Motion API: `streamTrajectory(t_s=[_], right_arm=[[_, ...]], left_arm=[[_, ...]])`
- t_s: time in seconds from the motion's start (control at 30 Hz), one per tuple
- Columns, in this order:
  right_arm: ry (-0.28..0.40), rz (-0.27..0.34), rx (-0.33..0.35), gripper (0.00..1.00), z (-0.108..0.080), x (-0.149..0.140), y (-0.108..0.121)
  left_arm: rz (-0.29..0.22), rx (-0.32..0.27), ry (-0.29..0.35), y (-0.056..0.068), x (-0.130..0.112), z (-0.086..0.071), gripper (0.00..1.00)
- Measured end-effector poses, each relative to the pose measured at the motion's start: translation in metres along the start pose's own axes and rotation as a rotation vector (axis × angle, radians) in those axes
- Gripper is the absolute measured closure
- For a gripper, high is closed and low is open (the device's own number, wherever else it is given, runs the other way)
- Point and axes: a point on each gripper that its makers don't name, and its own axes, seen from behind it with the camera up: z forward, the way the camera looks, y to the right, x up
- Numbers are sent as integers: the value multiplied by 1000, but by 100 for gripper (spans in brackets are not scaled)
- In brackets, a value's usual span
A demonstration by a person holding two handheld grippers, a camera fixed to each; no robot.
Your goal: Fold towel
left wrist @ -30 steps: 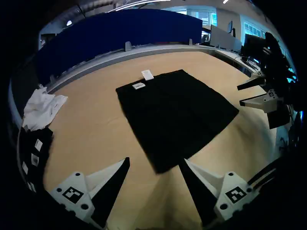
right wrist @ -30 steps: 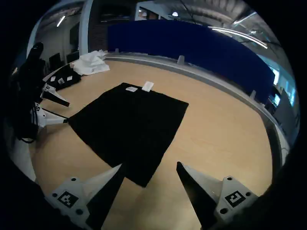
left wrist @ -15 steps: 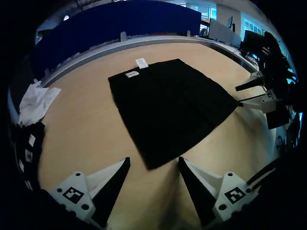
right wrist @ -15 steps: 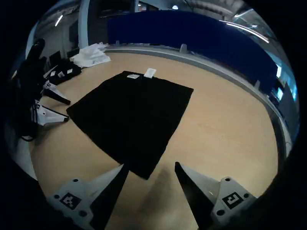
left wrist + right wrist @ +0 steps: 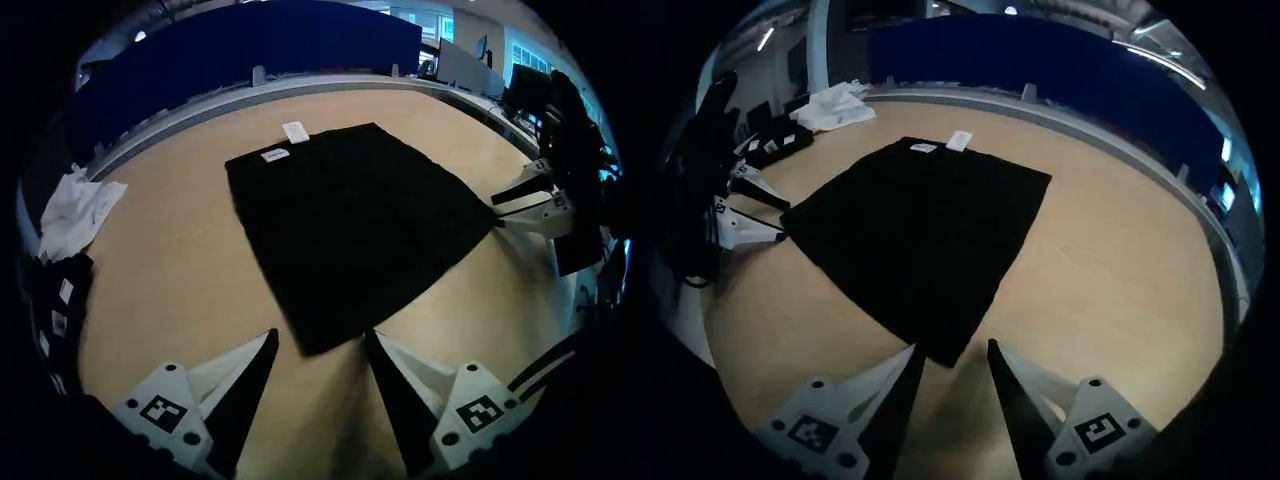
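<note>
Black towel [image 5: 352, 224], its corner at the right gripper [image 5: 496, 212] in left gripper view.

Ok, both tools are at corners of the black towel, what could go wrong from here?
1. The left tool and right tool are open, with only the tip of each black towel corner between the fingers; closing now may catch too little cloth and slip.
2. If one corner lifts first, the towel may drag across the smooth wooden table and fold skewed.

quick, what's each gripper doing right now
left gripper: open, straddling a near corner of the black towel, not clamped
right gripper: open, straddling another corner, not clamped
</note>
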Motion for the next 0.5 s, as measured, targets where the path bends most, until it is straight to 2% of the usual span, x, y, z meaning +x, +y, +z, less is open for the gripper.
streamTrajectory(t_s=[0.17,0.27,0.37,0.5], right_arm=[[-4,6,6,62,1,-1,-1],[-3,5,11,71,1,-2,-2],[-5,4,13,73,1,-2,-2],[-9,4,17,76,1,-3,-3]], left_arm=[[-1,1,-2,1,0,-1,25],[-4,3,-4,0,0,0,30],[-5,4,-6,0,0,1,35],[0,3,-6,1,1,2,48]])
